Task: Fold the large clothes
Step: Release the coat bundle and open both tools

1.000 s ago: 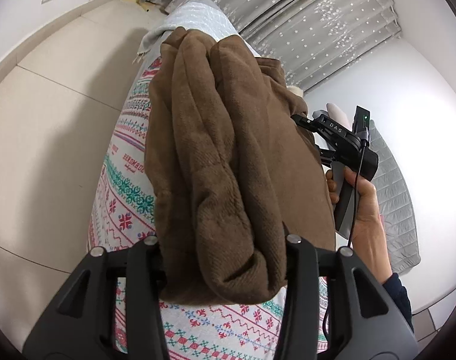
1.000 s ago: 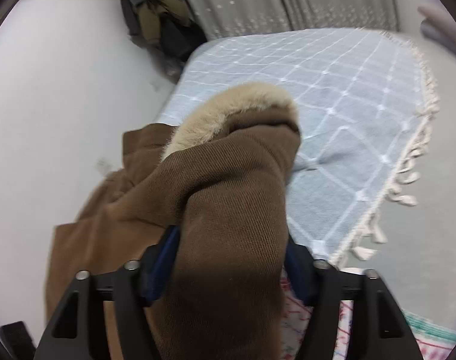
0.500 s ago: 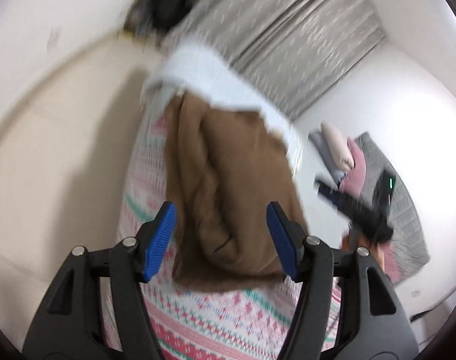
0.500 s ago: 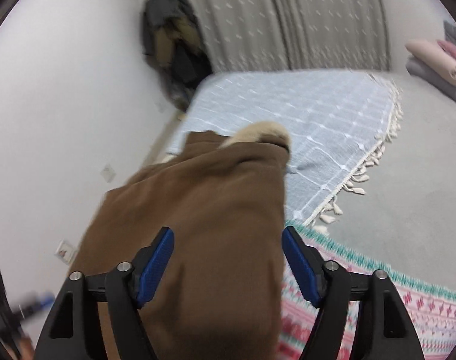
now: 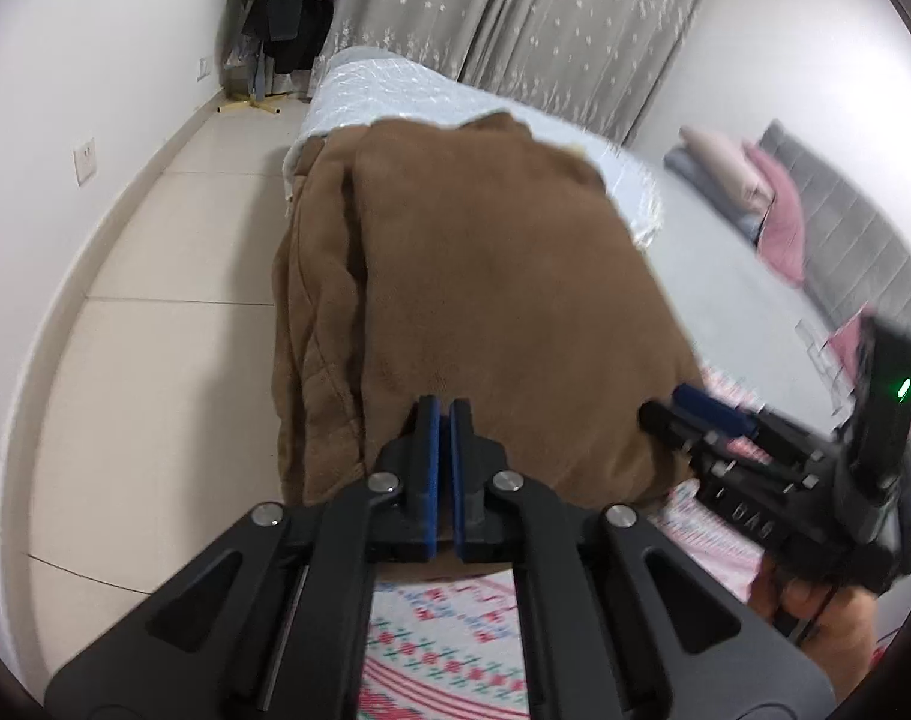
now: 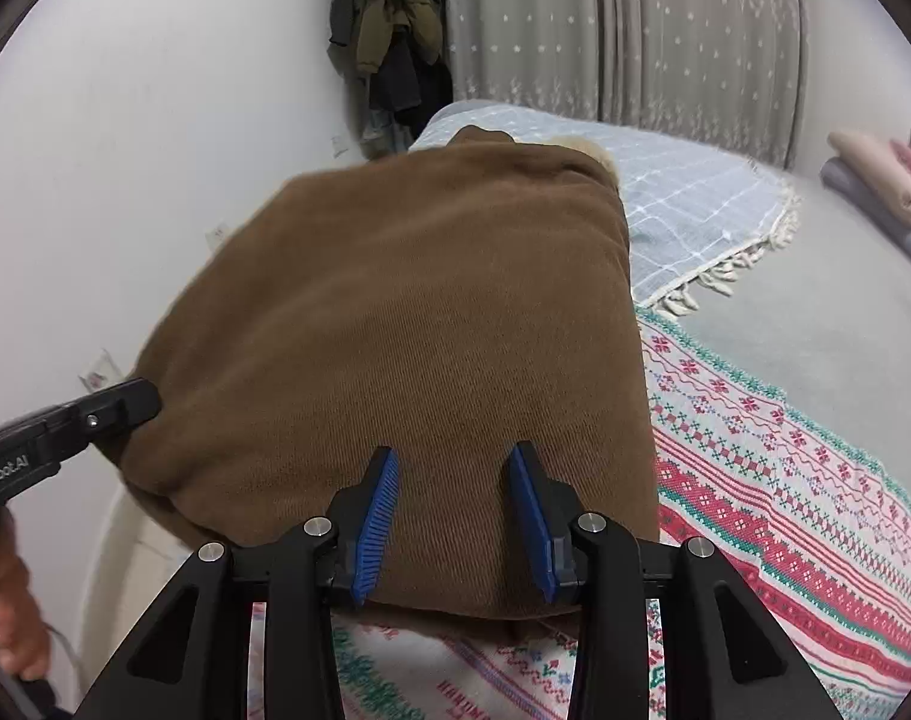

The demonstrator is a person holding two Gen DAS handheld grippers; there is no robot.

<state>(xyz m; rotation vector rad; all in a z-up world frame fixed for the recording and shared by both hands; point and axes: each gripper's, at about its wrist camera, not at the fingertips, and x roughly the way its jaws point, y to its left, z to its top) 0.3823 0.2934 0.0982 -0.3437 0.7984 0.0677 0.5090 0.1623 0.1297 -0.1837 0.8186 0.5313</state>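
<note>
The bed [image 6: 815, 324] carries the folded brown coat [image 6: 407, 324] along its left edge. Left gripper [image 5: 444, 411] is closed and empty; right gripper [image 6: 452, 468], jaws just narrowing, half-open, holds nothing. Press the fold flat, square corners.

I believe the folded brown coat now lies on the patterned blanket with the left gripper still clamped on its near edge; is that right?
Not quite: the left wrist view shows the left gripper shut on nothing. The brown coat does lie folded on the patterned blanket.

1 brown coat [image 5: 491, 276] (folded), 2 blankets [image 6: 785, 480]
</note>
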